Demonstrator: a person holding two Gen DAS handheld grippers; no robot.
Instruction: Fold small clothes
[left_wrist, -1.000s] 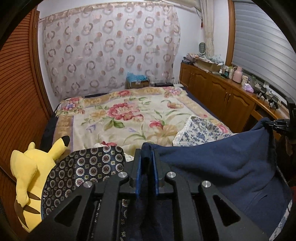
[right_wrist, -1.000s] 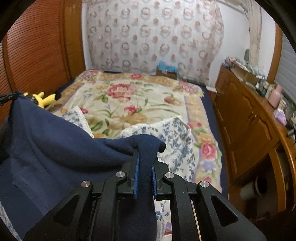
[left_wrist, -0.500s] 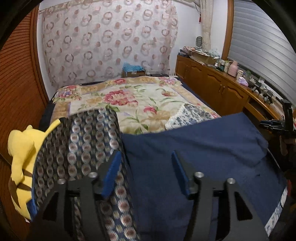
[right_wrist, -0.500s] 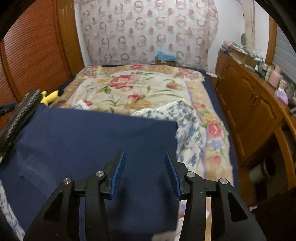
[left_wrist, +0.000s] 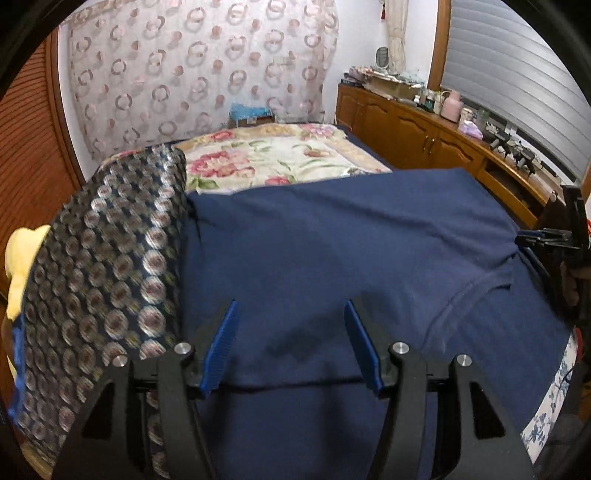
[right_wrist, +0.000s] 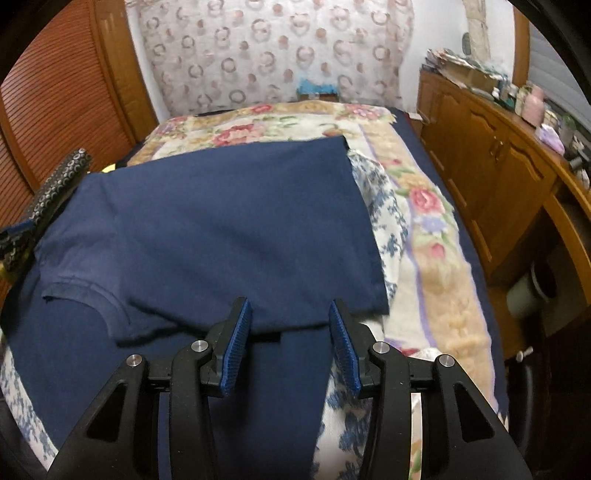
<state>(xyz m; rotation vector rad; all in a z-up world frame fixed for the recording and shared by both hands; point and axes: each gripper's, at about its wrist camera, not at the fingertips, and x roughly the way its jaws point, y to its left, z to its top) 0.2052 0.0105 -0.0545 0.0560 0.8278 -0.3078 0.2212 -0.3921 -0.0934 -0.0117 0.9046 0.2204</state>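
Note:
A navy blue T-shirt lies flat on the bed, its lower part folded up over the collar area; it also shows in the right wrist view. My left gripper is open and empty just above the shirt's near left part. My right gripper is open and empty above the shirt's near right edge. The right gripper also shows at the right edge of the left wrist view.
A dark patterned cloth lies left of the shirt, next to a yellow plush toy. A blue-and-white floral cloth lies under the shirt's right side. The floral bedspread stretches beyond. Wooden cabinets line the right wall.
Both grippers were shut on the shirt's edge, holding it up. They laid it down folded, opened and let go. Since half a second ago both have drawn back slightly.

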